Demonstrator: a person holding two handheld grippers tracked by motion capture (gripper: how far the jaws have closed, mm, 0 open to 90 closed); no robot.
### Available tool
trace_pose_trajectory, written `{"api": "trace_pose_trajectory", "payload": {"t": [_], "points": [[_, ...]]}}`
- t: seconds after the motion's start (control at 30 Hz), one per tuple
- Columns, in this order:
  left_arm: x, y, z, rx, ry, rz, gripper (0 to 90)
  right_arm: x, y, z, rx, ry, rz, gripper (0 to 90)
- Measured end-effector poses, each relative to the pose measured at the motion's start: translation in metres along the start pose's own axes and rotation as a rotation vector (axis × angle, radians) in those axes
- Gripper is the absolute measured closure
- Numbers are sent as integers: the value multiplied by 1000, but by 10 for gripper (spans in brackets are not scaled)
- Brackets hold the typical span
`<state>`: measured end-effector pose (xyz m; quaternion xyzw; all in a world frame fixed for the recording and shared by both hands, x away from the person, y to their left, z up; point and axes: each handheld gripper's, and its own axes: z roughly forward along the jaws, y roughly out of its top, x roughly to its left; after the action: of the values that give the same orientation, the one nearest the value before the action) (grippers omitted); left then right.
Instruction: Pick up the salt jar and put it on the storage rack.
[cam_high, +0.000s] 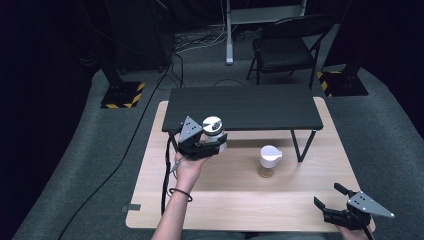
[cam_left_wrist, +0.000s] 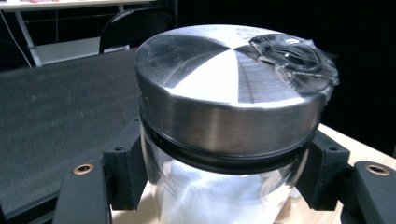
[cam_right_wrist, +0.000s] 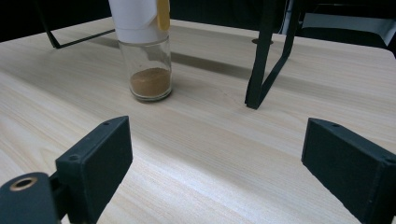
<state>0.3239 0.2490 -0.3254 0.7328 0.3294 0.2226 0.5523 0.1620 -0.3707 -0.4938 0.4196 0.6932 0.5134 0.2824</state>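
Left gripper (cam_high: 209, 141): raised above the table (cam_high: 235, 200), at the near left corner of the black shelf (cam_high: 243, 107). Jaws are clamped on either side of a glass jar (cam_left_wrist: 219, 196), just under its metal lid; the left hand (cam_high: 189, 167) grips from below, forearm extending up from the near edge. Right gripper (cam_high: 330, 196): low, well to the near right of the shelf, at the table's near right corner. Jaws are spread wide, nothing between them.

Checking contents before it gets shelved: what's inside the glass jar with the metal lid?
Through the wall of the clear glass jar, clamped in the left gripper, something white shows. The round brushed-metal lid covers the top, so what it is stays unclear.
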Motion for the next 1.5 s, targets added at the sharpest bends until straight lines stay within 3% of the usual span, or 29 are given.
{"api": "trace_pose_trajectory", "payload": {"t": [0.4,0.7,1.17,1.4,1.5], "points": [[5,30,7,-22,16,7,300,0,0,0,0,3,-1,75],[8,47,23,-2,52,19,300,-1,0,0,0,6,-1,75],[15,53,44,33,126,-2,300,-1,0,0,-5,8,-2,75],[14,53,50,53,137,3,300,-1,0,0,-1,11,-4,75],[16,51,51,51,135,-14,300,-1,0,0,-2,11,-3,75]]}}
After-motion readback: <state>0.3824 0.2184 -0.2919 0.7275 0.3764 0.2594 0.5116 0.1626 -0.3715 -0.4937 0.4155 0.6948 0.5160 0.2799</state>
